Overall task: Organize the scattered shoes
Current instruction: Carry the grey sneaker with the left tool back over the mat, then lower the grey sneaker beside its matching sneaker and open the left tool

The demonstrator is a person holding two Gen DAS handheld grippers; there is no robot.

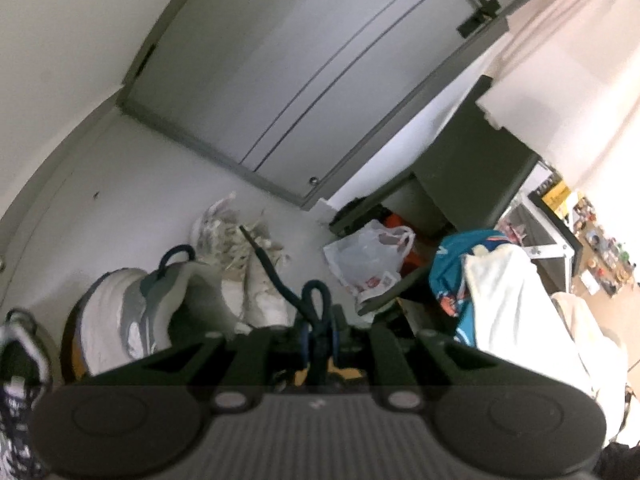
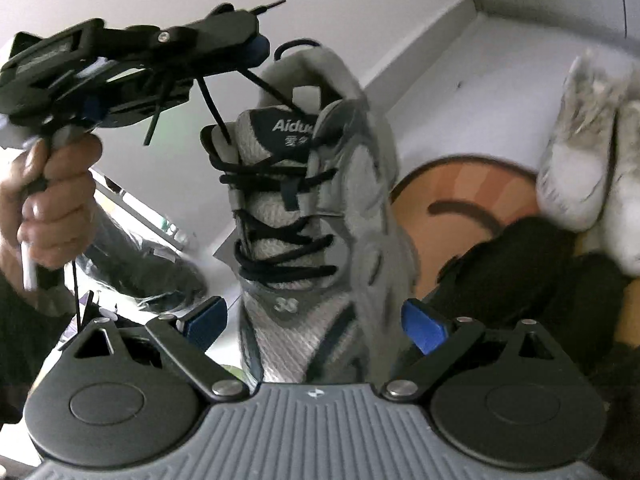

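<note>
A grey mesh sneaker (image 2: 304, 216) with black laces stands toe-down between the fingers of my right gripper (image 2: 314, 320). The blue pads (image 2: 206, 316) sit on either side of the toe with a gap, so the gripper is open. My left gripper (image 2: 256, 46), held by a hand (image 2: 52, 200), is shut on one black lace (image 2: 212, 108) pulled taut from the sneaker's top eyelet. In the left wrist view the left gripper (image 1: 318, 336) pinches a dark lace loop (image 1: 316, 300), and a grey sneaker (image 1: 132, 312) with a heel loop lies to its left.
A worn white pair of shoes (image 1: 240, 248) (image 2: 580, 152) lies by the wall near a grey door (image 1: 280, 80). A black-and-white shoe (image 1: 16, 380) is far left. A plastic bag (image 1: 368, 256), piled clothes (image 1: 500, 300), an orange mat (image 2: 460, 184) and black shoes (image 2: 520, 264) crowd the floor.
</note>
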